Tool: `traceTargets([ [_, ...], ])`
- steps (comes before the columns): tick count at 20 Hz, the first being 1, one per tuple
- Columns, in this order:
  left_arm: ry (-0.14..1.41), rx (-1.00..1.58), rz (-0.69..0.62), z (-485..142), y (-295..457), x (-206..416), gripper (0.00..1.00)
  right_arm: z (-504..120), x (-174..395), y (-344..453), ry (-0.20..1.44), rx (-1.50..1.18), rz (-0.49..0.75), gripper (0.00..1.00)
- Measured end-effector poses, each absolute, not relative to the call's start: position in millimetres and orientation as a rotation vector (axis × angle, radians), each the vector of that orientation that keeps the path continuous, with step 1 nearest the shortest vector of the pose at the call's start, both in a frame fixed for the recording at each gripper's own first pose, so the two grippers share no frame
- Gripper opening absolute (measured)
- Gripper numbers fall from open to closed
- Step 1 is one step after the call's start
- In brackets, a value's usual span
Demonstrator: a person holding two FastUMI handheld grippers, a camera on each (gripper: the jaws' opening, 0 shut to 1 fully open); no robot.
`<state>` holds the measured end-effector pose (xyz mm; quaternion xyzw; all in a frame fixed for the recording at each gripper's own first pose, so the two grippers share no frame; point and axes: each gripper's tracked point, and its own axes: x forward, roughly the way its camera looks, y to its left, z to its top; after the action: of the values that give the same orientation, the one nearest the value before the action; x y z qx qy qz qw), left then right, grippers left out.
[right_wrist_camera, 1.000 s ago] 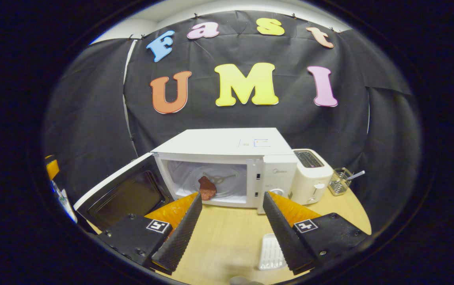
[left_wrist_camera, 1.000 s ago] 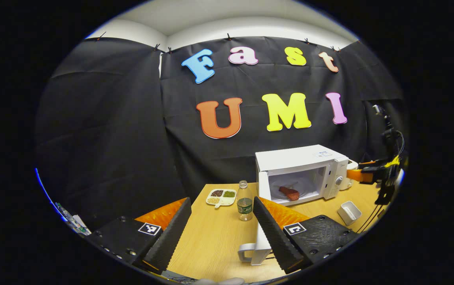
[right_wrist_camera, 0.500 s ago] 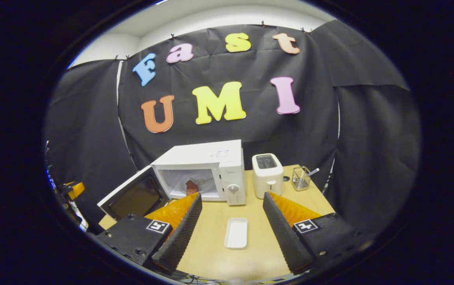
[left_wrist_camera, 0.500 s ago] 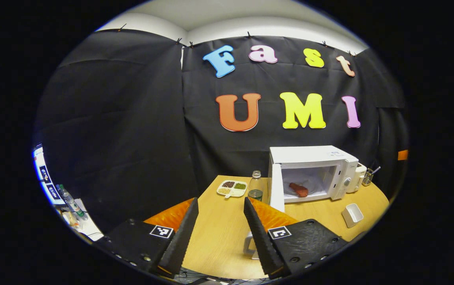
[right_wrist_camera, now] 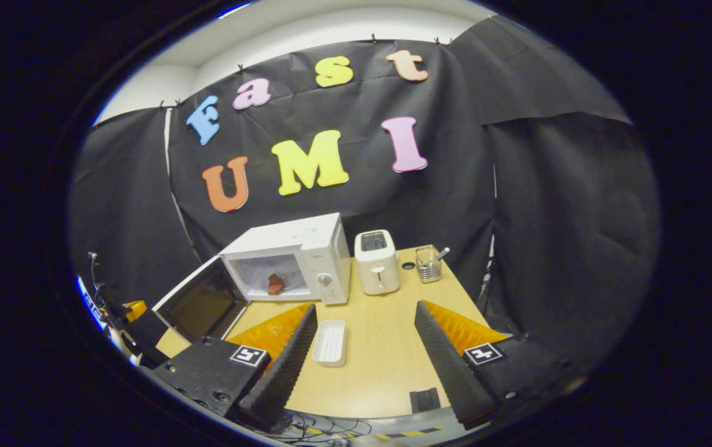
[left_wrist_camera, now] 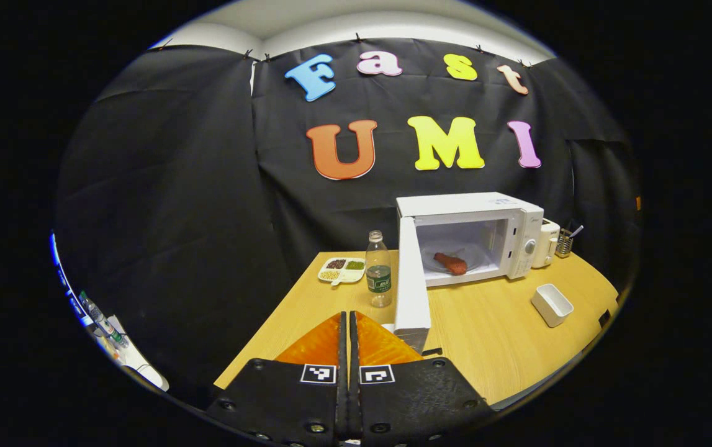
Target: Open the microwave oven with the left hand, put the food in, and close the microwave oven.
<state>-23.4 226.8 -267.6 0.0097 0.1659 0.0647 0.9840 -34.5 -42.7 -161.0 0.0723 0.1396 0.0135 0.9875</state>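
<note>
With the food laid inside the microwave, the closed, empty left gripper is held near the open door for pushing, while the right gripper is held wide, empty, well back.

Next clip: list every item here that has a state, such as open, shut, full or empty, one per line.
microwave oven: open
microwave door: swung wide
food: inside the microwave oven
white tray: empty
water bottle: upright, capped
sectioned plate: holds beans
toaster: slots empty
left hand-held gripper: shut, holding nothing
right hand-held gripper: open, holding nothing
</note>
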Motion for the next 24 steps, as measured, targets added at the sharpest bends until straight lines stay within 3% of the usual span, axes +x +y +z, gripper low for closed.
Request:
traceTargets([
  [7,0.383,-0.007,0.081,-314,227,7,0.0,-146,-45,-37,0.272,0.178,-0.075,1.0],
  [18,0.332,-0.047,-0.377,-306,90,19,0.0,-154,-25,16,0.303,0.203,-0.13,1.0],
  [24,0.319,-0.075,-0.53,-303,14,44,0.0,-156,-20,-2,0.317,0.199,-0.176,1.0],
])
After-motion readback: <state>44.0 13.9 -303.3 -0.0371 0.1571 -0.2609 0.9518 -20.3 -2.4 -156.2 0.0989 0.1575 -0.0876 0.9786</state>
